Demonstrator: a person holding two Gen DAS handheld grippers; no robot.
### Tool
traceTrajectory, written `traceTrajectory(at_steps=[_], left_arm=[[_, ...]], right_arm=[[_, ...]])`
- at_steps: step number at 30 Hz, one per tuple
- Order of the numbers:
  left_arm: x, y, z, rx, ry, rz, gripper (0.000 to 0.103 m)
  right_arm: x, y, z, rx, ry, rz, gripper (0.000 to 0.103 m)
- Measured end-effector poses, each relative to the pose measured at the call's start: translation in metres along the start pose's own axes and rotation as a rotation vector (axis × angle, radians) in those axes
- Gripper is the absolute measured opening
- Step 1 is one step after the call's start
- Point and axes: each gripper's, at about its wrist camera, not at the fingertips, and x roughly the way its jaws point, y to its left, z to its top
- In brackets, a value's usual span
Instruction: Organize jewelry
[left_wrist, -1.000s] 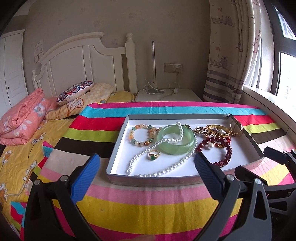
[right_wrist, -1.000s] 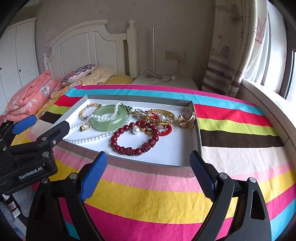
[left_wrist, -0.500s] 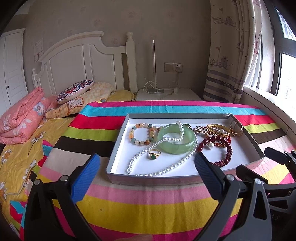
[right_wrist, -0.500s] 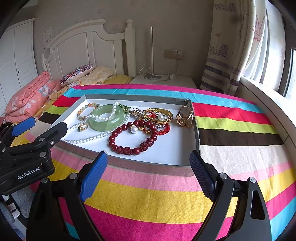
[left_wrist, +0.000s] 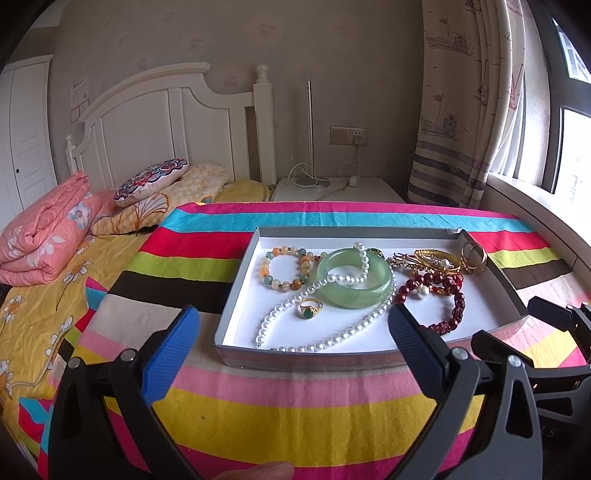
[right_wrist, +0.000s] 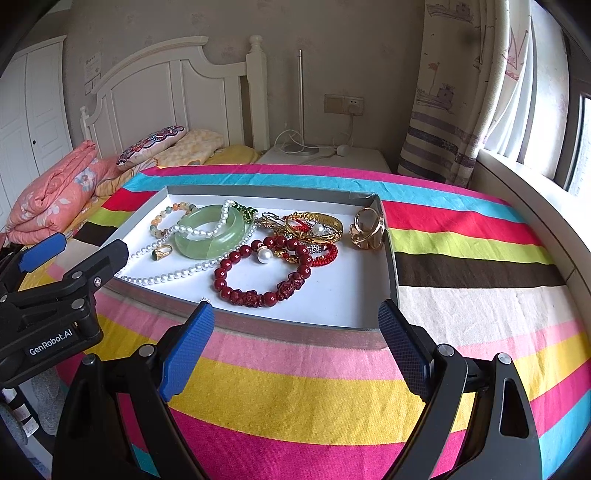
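A shallow white tray (left_wrist: 236, 317) (right_wrist: 369, 317) sits on the striped cloth (left_wrist: 295, 402) and holds tangled jewelry. In it lie a green jade bangle (left_wrist: 354, 284) (right_wrist: 210, 236), a pearl necklace (left_wrist: 332, 336) (right_wrist: 177, 273), a dark red bead bracelet (left_wrist: 454, 310) (right_wrist: 255, 295), a pastel bead bracelet (left_wrist: 284, 267), a green-stone ring (left_wrist: 309, 307) (right_wrist: 161, 253) and gold pieces (left_wrist: 439, 258) (right_wrist: 365, 229). My left gripper (left_wrist: 293, 321) is open and empty, just before the tray's near edge. My right gripper (right_wrist: 295, 317) is open and empty over the tray's near right part.
A bed with a white headboard (left_wrist: 166, 125), pillows (left_wrist: 151, 177) and a folded pink quilt (left_wrist: 44, 236) lies to the left. A white nightstand (left_wrist: 332, 188) stands behind the cloth. A curtain (left_wrist: 472, 103) and window sill (left_wrist: 535, 206) run along the right.
Both grippers have edged slightly toward the tray. Both stay open, and the jewelry has not moved.
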Motion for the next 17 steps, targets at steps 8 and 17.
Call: traceTrajectory(at_steps=[8, 17], left_arm=[[-0.003, 0.0, -0.001, -0.007, 0.004, 0.015, 0.101], [0.024, 0.006, -0.026, -0.015, 0.361, -0.088, 0.101]], right_arm=[[0.0, -0.001, 0.0, 0.004, -0.002, 0.003, 0.087], [0.001, 0.005, -0.016, -0.054, 0.153, 0.016, 0.087]])
